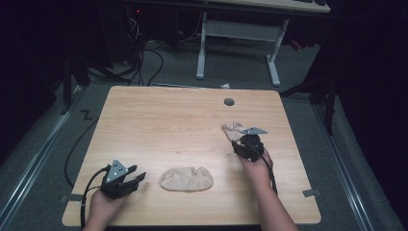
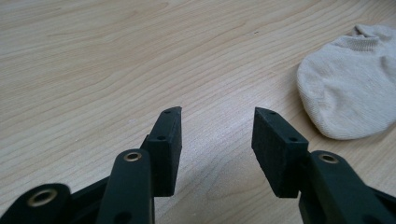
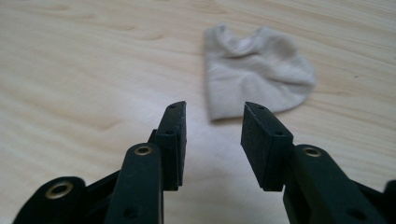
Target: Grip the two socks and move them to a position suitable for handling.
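Left hand-held gripper (image 2: 217, 126) parted wide over bare bench (image 1: 168, 120), gripping nothing, beige sock (image 1: 186, 178) just to its right. Right hand-held gripper (image 3: 212, 123) likewise agape and empty, aimed at second sock (image 3: 254, 70) farther off (probably lined up for a pick). No readable writing anywhere.

On the light wooden desk (image 1: 159, 120), one crumpled beige sock (image 1: 186, 178) lies right of the left gripper's fingers (image 2: 169, 140); another beige sock (image 3: 254, 70) lies just ahead of the right gripper's fingers (image 3: 264, 140).
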The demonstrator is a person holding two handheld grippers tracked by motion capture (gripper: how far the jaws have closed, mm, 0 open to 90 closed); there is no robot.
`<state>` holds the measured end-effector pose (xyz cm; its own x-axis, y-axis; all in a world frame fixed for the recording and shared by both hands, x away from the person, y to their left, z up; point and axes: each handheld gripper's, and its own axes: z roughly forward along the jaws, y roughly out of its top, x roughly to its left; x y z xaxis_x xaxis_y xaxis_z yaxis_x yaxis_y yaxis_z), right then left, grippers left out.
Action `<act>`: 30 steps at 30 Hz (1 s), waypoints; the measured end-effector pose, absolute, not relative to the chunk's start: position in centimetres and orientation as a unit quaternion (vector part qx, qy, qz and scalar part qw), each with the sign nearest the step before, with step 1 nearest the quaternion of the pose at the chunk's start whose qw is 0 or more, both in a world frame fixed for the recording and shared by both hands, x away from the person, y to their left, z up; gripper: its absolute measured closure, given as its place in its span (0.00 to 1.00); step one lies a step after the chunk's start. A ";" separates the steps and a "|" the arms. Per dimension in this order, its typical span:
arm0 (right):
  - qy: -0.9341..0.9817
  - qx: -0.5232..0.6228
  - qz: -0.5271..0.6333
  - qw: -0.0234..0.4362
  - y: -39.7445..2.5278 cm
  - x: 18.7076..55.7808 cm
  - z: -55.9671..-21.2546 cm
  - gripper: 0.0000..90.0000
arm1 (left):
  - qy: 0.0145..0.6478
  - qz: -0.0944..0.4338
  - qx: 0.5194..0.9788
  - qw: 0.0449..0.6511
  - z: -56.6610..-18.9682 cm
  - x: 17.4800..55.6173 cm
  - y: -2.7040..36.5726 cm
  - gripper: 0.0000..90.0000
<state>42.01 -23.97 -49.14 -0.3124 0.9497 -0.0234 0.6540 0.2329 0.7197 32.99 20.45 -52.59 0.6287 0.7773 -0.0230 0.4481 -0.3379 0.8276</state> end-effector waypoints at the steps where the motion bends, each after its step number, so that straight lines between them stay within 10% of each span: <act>1: 0.745 0.541 0.308 0.239 -24.3 42.7 -49.2 0.68 | 0.386 0.191 0.795 0.428 -52.6 33.0 20.5 0.59; 30: 0.721 0.612 0.261 0.195 -26.9 51.1 -50.8 0.50 | 0.381 0.182 0.797 0.431 -52.7 32.9 20.6 0.57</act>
